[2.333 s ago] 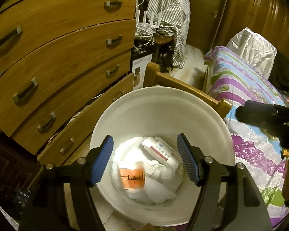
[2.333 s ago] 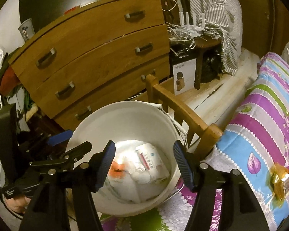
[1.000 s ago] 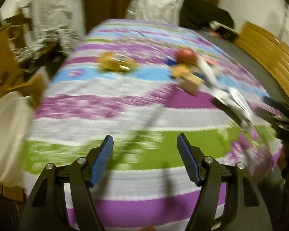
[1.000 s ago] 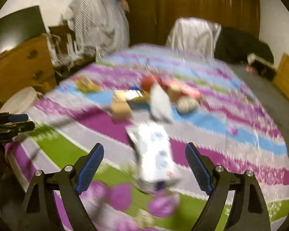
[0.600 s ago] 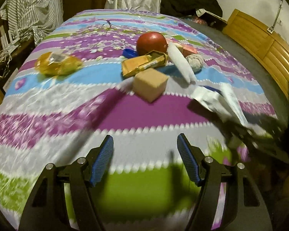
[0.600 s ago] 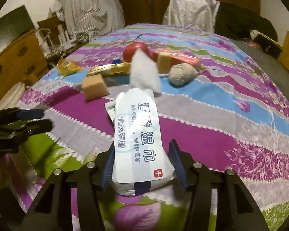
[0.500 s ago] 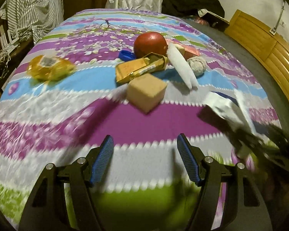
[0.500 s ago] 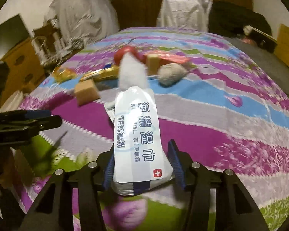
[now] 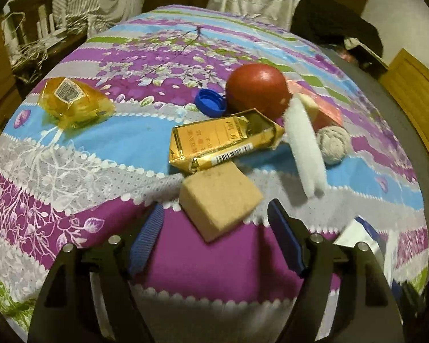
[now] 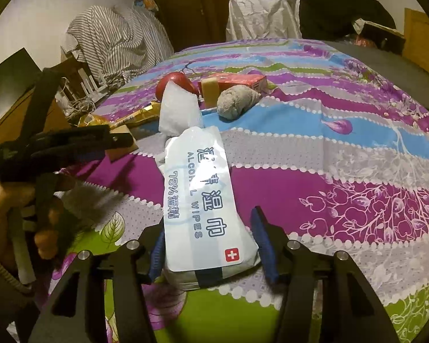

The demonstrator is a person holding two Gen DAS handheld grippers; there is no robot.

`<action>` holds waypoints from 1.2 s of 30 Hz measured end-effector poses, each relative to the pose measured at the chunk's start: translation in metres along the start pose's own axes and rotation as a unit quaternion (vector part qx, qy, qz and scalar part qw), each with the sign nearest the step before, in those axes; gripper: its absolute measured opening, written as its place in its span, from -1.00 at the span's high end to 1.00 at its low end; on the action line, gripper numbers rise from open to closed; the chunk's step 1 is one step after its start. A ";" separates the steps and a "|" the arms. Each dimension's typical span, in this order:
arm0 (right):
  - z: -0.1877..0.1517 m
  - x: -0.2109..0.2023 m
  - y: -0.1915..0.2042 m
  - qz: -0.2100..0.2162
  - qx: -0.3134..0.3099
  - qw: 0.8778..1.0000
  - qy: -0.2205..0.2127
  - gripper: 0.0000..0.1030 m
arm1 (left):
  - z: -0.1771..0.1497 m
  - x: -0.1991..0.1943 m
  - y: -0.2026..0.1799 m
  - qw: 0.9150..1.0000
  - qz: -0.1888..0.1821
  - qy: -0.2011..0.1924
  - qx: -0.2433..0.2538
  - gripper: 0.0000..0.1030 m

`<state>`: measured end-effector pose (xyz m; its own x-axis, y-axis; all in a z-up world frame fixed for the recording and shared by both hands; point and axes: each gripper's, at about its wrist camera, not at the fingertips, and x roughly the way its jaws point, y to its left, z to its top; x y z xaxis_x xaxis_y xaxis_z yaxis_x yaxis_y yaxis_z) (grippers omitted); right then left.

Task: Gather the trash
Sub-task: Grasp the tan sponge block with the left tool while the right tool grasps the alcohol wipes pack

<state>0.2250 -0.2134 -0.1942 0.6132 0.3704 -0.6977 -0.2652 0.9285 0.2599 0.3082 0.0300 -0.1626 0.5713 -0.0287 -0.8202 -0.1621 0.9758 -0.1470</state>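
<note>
Right gripper [image 10: 210, 253]: the jaws stand on either side of the alcohol wipes pack [image 10: 198, 200] and are opening slightly. The blue pads sit against the near end of the pack on both flanks, and the hold reads as a grip on that end. The pack's long axis runs straight away from this gripper, along its pointing line, toward the pile at mid-bed. Its far end rests on or just over the striped bedspread [image 10: 343, 171]; which one cannot be told.

Left gripper [image 9: 214, 238]: the jaws are opening and hold nothing. The tan sponge block [image 9: 218, 200] lies just ahead of the fingertips, its near corner reaching between them, pads clear of it. Beyond it, touching or overlapping, lies the gold wrapper [image 9: 223, 140], its long axis crosswise to the jaws.

Judgement: the left hand is the nearer to the block and needs only a short advance. The right hand already has its item.

Also on the bed: red ball [image 9: 257, 88], blue cap [image 9: 210, 103], yellow bag [image 9: 71, 103].
</note>
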 end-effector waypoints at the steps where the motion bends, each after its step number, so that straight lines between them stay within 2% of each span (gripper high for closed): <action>1: 0.000 0.000 0.000 0.000 0.000 1.000 0.000 -0.08 | 0.001 0.002 -0.001 1.000 0.006 -0.002 -0.001 -0.40; 4: -0.001 0.001 0.000 0.002 0.001 1.000 0.000 -0.09 | 0.002 0.007 -0.004 1.000 0.023 -0.005 0.002 -0.40; 6: -0.001 0.001 0.000 0.002 0.000 1.000 -0.001 -0.09 | 0.002 0.007 -0.002 1.000 0.022 -0.008 -0.001 -0.36; 7: -0.001 0.002 0.001 0.001 0.000 1.000 -0.001 -0.09 | 0.002 0.006 0.001 1.000 0.020 -0.011 -0.003 -0.29; 9: -0.001 0.002 0.000 0.001 -0.001 1.000 -0.003 -0.09 | 0.001 0.002 0.006 1.000 0.016 -0.010 0.002 -0.03; 11: -0.002 0.002 0.001 0.000 -0.001 1.000 -0.005 -0.09 | -0.002 -0.004 0.011 1.000 0.002 -0.005 0.024 0.07; 13: -0.002 0.001 0.001 0.000 -0.001 1.000 -0.006 -0.09 | -0.006 -0.010 0.015 0.998 -0.017 0.008 0.054 0.07; 15: -0.002 0.002 0.002 -0.001 -0.001 1.000 -0.007 -0.09 | -0.013 -0.017 0.019 0.995 -0.042 0.022 0.086 0.07; 17: -0.002 0.001 0.001 0.000 -0.001 1.000 -0.007 -0.09 | -0.023 -0.024 0.022 0.987 -0.079 0.048 0.135 0.07; 20: -0.002 0.001 0.001 0.000 -0.002 1.000 -0.006 -0.09 | -0.034 -0.033 0.029 0.977 -0.102 0.070 0.174 0.07; 22: -0.002 0.001 0.001 -0.002 -0.002 1.000 -0.005 -0.09 | -0.037 -0.035 0.033 0.977 -0.095 0.067 0.179 0.00; 24: -0.002 0.001 0.003 -0.006 -0.004 1.000 -0.003 -0.11 | -0.038 -0.035 0.034 0.981 -0.082 0.057 0.167 -0.20; 26: -0.001 0.001 0.005 -0.010 -0.007 1.000 0.002 -0.12 | -0.039 -0.036 0.031 0.984 -0.077 0.041 0.157 -0.23; 29: 0.001 0.000 0.007 -0.008 -0.008 1.000 0.013 -0.28 | -0.039 -0.035 0.020 0.984 -0.070 0.021 0.161 -0.31; 31: 0.004 0.000 0.010 -0.012 -0.018 1.000 0.022 -0.39 | -0.037 -0.035 0.012 0.984 -0.053 0.008 0.169 -0.32; 36: 0.013 -0.006 0.011 -0.023 -0.025 0.999 0.021 -0.43 | -0.035 -0.029 0.001 0.983 -0.035 -0.006 0.180 -0.32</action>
<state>0.2279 -0.2049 -0.1789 0.5937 0.3242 -0.7365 -0.2739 0.9420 0.1939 0.2629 0.0244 -0.1580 0.5812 -0.0982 -0.8078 0.1715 0.9852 0.0036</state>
